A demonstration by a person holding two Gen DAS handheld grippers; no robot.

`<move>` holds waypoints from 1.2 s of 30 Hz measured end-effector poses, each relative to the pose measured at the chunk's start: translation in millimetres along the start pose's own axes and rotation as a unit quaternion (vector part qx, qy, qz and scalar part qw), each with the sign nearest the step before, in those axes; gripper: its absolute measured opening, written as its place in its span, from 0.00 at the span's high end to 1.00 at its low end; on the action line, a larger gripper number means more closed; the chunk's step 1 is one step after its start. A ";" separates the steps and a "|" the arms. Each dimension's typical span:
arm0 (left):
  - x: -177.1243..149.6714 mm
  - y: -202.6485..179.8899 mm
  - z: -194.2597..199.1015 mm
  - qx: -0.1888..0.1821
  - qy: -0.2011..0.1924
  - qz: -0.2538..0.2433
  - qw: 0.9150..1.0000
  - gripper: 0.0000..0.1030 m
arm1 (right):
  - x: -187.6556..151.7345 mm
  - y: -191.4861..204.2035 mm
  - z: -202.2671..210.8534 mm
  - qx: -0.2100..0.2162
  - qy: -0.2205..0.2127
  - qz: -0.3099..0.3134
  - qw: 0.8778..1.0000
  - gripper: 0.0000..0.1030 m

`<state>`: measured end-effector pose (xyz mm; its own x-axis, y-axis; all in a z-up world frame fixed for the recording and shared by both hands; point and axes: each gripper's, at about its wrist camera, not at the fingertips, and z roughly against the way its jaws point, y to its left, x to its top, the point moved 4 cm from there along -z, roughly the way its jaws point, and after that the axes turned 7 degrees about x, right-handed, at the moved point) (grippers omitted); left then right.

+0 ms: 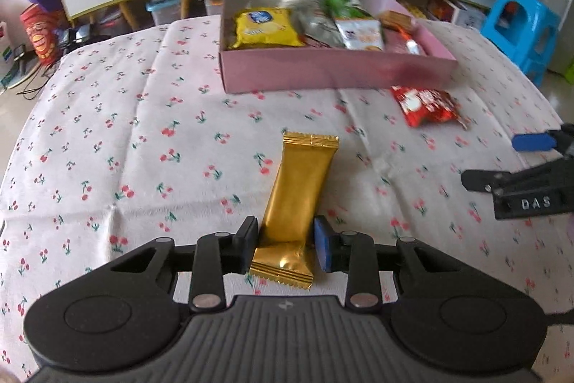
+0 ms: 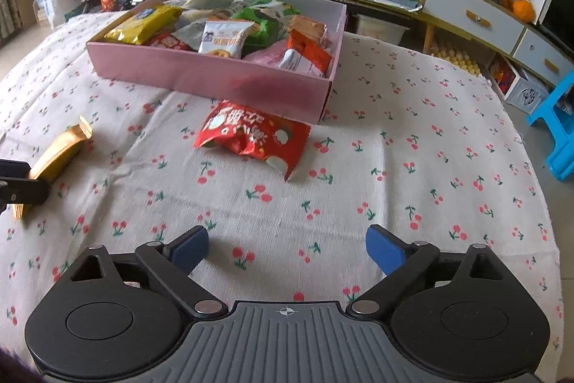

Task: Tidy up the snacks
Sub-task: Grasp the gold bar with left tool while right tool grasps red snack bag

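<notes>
My left claw has its two pads closed against the near end of the gold bar, squeezing the wrapper just above its crimped seal, while the rest of the bar stretches away from me over the cherry-print cloth on the counter. My right claw stands wide apart with nothing between its pads, hovering over bare cloth on the near side of the red snack packet, which lies crumpled just in front of the pink box. That box sits at the far side of the counter and already looks crowded with packets, the yellow one at its left end. I judge the main risk on the left to be the grip: I hold the bar so near its end that, once lifted, the long free part may droop or swing, and the slick foil could slip out of the pads. If it hangs low it may catch the near wall of the box and drop short. On the right, the red packet is puffy and rumpled, so pads coming down badly placed could push it under the box edge or pinch only a corner. The claws are also near each other, so reaching for the box together risks a collision.
</notes>
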<state>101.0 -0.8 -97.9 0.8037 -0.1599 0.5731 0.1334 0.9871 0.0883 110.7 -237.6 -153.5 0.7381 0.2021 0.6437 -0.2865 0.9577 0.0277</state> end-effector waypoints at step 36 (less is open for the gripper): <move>34.4 10.7 -21.4 -0.005 0.024 0.097 0.995 0.69 | 57.8 7.1 -42.3 -0.011 -0.028 -0.109 0.994 0.23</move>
<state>142.6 4.1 -94.7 0.8421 0.0324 0.5383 -0.0210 0.9994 -0.0273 177.2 -210.5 -148.5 0.7457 -0.0210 0.6659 -0.1098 0.9819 0.1540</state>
